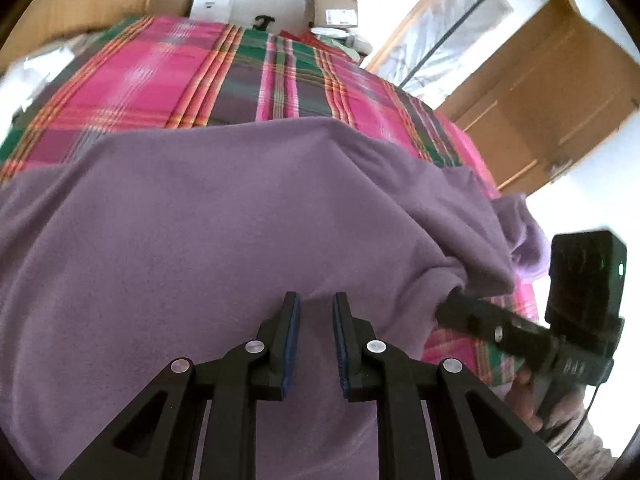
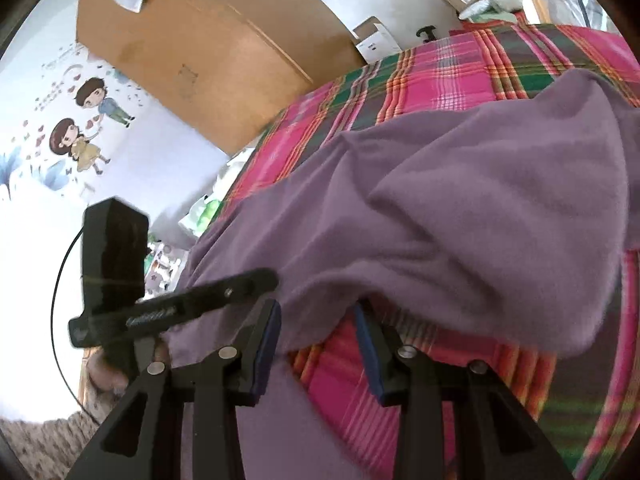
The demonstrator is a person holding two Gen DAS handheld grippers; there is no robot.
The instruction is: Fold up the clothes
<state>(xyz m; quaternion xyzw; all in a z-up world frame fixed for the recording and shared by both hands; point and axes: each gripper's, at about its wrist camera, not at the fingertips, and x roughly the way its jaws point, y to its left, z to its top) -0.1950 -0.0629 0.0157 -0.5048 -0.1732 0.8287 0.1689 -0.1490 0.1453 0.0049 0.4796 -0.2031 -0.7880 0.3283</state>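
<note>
So, the left claw [image 1: 316, 342] sits low over a purple fleece garment [image 1: 240, 220], its two blue-padded fingers [image 1: 291, 344] parted with a narrow gap and nothing pinched between them; the cloth just runs underneath. The right claw [image 2: 316, 354] is spread wider, also released, with a rumpled edge of the same garment drooping right at its fingertips, but neither pad is closed on it. In the left view the right claw comes in from the side with its tip tucked in under a raised fold, so how it stands there is hidden; the right wrist view settles it as open.

The garment lies across a pink and green plaid blanket [image 1: 160, 72] on what looks like a bed. Left side is fairly flat, right side is bunched and lifted into a hump. Whether that hump is a fold underway or just a messy lay, hard to call from this.

Handling-wise: it looks soft, light and floppy, a bit thick, so it should sag and drag rather than hold shape. It probably grips well on the pads, not slippery. Best hold looks like the hem or a corner, pinching through one edge, not the bulky middle. Cardboard boxes [image 1: 336, 12] and a wooden wardrobe [image 1: 560, 100] sit behind.
</note>
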